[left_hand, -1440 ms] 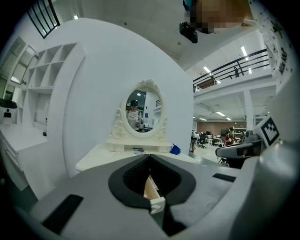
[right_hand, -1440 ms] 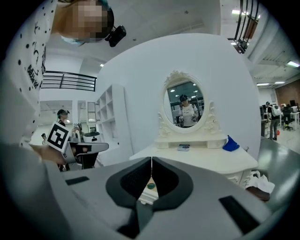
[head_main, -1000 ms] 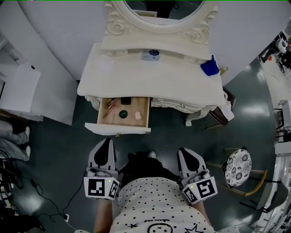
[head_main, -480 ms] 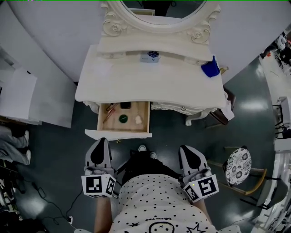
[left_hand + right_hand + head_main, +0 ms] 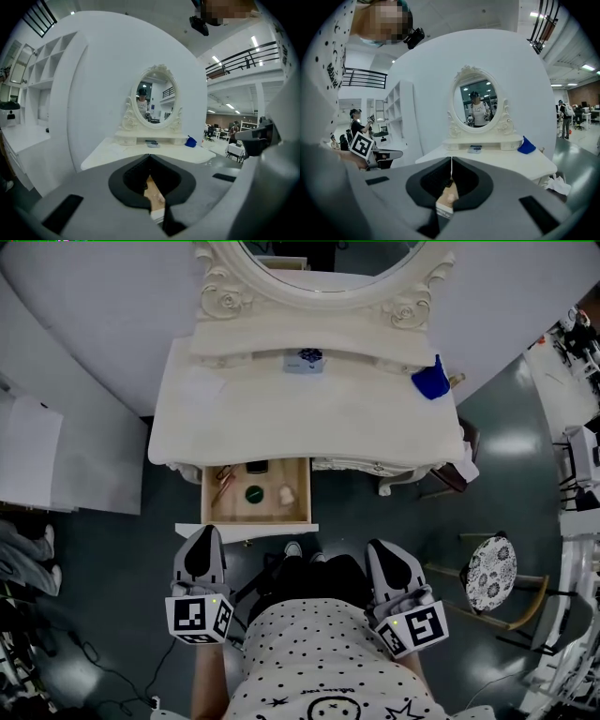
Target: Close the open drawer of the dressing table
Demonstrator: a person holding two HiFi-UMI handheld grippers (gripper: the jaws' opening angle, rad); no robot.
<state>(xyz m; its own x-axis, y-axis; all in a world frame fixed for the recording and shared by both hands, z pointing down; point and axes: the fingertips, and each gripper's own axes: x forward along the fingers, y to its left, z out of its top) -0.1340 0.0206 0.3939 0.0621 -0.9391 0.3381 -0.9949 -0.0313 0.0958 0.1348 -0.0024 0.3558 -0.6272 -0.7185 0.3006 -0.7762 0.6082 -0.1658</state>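
Note:
The cream dressing table stands ahead under its oval mirror. Its left drawer is pulled out, with a green round lid, a pale lump and some small items inside. The drawer front faces me. My left gripper is shut and empty, its tip just short of the drawer front, left of centre. My right gripper is shut and empty too, off to the right of the drawer, below the table's right half. The left gripper view shows the drawer's wood floor through the jaws' gap.
A blue cloth and a small box lie on the tabletop. A stool with a patterned seat stands at the right. A white cabinet is at the left, with cables on the dark floor.
The table and drawer have come closer as I stepped forward. Both grippers have advanced, and the left tip now sits near the drawer front. The drawer stays pulled out.

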